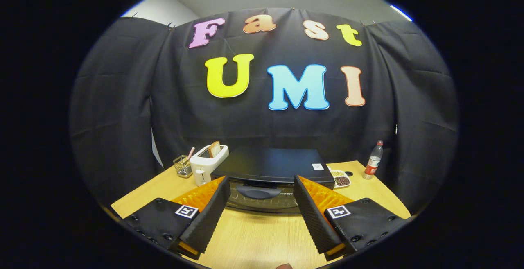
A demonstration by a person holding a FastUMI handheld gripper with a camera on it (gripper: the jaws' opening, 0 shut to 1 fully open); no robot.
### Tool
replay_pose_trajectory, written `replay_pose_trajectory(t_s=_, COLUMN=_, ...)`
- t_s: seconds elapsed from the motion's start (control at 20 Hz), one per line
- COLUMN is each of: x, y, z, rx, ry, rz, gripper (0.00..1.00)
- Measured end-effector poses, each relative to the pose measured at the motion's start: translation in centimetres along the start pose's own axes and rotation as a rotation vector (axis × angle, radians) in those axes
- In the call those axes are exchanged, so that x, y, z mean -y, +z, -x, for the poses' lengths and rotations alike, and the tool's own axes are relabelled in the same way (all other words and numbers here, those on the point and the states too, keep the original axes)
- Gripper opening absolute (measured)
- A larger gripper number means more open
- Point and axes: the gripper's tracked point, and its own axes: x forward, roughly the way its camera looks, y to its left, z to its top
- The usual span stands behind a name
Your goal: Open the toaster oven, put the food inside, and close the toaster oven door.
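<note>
A black toaster oven [272, 164] stands on the wooden table [262, 236], straight ahead of my fingers. Its glass door is shut, and the dark handle [258, 191] runs across the top of the door. My gripper [260, 185] is open, with the two fingers spread wide and nothing between them. The fingertips sit level with the door handle, one on each side of it, a short way in front of the oven. A small white dish of food [341, 179] lies just right of the oven.
A white pop-up toaster [208, 161] with a slice of bread in it stands left of the oven, beside a wire holder [183, 166] with sticks. A plastic bottle [373, 160] stands at the table's far right corner. Bare tabletop lies before the oven.
</note>
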Motion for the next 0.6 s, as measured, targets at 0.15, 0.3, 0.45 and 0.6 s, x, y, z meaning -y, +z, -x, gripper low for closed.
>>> replay_pose_trajectory(t_s=0.15, x=0.6, y=0.3, z=1.3, rx=0.014, ry=0.002, rz=0.017, gripper=0.98)
replay_pose_trajectory(t_s=0.3, x=1.4, y=0.3, z=2.0, rx=0.017, ry=-0.009, rz=0.016, gripper=0.98)
replay_pose_trajectory(t_s=0.45, x=2.2, y=0.6, z=2.4, rx=0.025, ry=-0.019, rz=0.001, gripper=0.98)
replay_pose_trajectory(t_s=0.6, x=2.8, y=0.6, z=2.8, rx=0.03, ry=-0.022, rz=0.011, gripper=0.98)
